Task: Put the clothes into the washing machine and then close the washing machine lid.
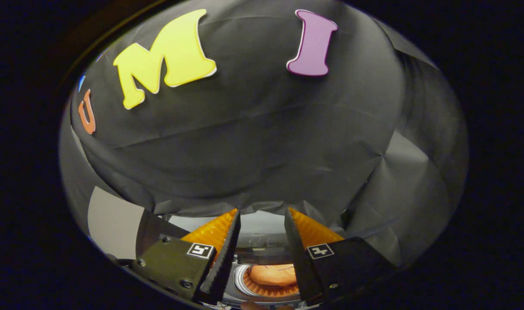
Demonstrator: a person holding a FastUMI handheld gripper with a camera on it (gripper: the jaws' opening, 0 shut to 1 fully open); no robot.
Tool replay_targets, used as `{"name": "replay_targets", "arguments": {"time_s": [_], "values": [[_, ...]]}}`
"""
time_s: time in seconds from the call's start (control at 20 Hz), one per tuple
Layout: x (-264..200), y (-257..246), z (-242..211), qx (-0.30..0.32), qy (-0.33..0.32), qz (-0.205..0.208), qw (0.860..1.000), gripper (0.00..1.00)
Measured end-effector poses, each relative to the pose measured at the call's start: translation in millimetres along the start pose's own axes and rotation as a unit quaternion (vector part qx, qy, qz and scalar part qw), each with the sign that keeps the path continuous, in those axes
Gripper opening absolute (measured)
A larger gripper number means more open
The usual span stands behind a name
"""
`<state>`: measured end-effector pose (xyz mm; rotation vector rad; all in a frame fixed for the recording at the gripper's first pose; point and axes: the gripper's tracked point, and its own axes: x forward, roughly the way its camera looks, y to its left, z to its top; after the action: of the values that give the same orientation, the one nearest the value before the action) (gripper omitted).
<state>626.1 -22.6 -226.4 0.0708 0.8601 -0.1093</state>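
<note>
My gripper (262, 215) is open, its two fingers apart with nothing held between them. Low down between the fingers I see the washing machine (262, 252) from above, with its round drum opening (268, 284). An orange piece of clothing (272, 274) lies inside the drum. The machine's pale top edge (262, 226) shows just beyond the fingertips. I cannot make out the lid.
The black cloth wall (253, 142) of the booth hangs right behind the machine and takes up most of the view. A pale grey panel (113, 224) stands to the left of the machine.
</note>
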Motion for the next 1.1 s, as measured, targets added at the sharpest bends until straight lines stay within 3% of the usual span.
{"name": "replay_targets", "arguments": {"time_s": [0.2, 0.55, 0.85, 1.1], "values": [[9.8, 0.0, -13.2, -0.024, -0.008, -0.004, 1.000, 0.66], [-21.8, -0.8, -44.5, -0.026, -0.011, 0.003, 1.000, 0.66], [-56.8, -4.2, -80.4, -0.013, -0.004, -0.032, 0.999, 0.66], [-88.8, -4.1, -139.6, 0.004, 0.028, -0.052, 0.998, 0.66]]}}
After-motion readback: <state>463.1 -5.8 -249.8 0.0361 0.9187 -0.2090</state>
